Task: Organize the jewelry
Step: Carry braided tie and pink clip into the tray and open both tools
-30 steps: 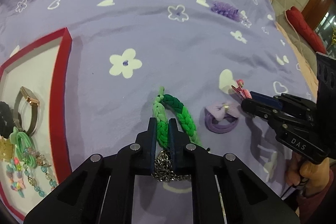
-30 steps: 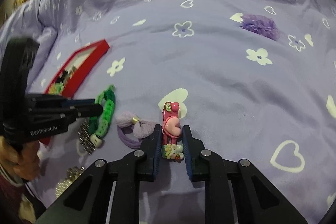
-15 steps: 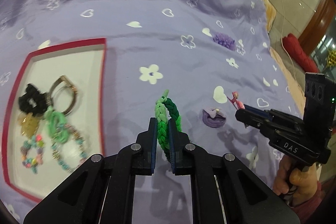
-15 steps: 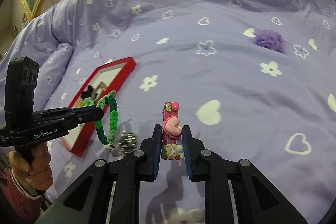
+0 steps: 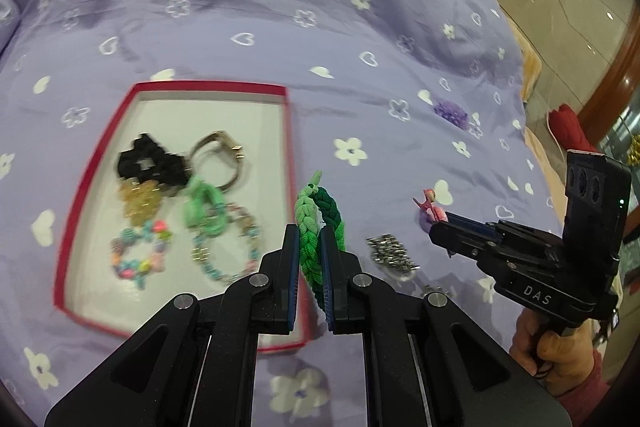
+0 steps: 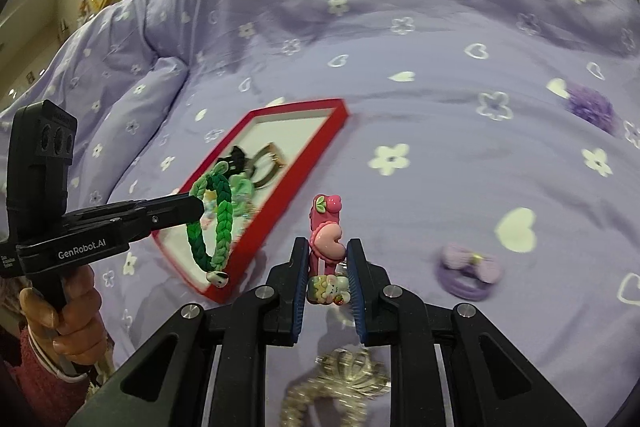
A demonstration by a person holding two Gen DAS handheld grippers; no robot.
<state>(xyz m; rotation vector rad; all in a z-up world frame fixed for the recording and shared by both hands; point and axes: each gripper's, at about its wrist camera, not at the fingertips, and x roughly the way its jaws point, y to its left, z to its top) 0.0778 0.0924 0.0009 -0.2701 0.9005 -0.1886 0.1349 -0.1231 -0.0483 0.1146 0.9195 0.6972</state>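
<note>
Green braid fills my left view: the left tongs (image 5: pixel 310 267) are clamped on a braided green bracelet (image 5: pixel 318 223), light on one side and dark on the other, held up above the near right edge of the red tray (image 5: pixel 286 131). From my right camera the same loop hangs from those tongs, over the tray's near corner, with a small white end piece at its lowest point. On the tray's white floor I can see a black scrunchie (image 5: pixel 150 163), a gold-toned band (image 5: pixel 224 157), a light green hair tie (image 5: pixel 204 207) and two beaded bracelets (image 5: pixel 140 257), all lying close together.

The right tongs (image 6: pixel 328 275) are clamped on a pink hair clip (image 6: pixel 326 239) with a heart on it, held upright above the purple bedspread (image 6: pixel 440 39), just to the right of the tray. A lilac bow hair tie (image 6: pixel 470 269) lies on the bedspread to the right of the clip, and a purple pompom (image 6: pixel 590 105) sits well apart, farther off. A silver chain (image 5: pixel 390 253) lies on the bedspread between the two tongs.
</note>
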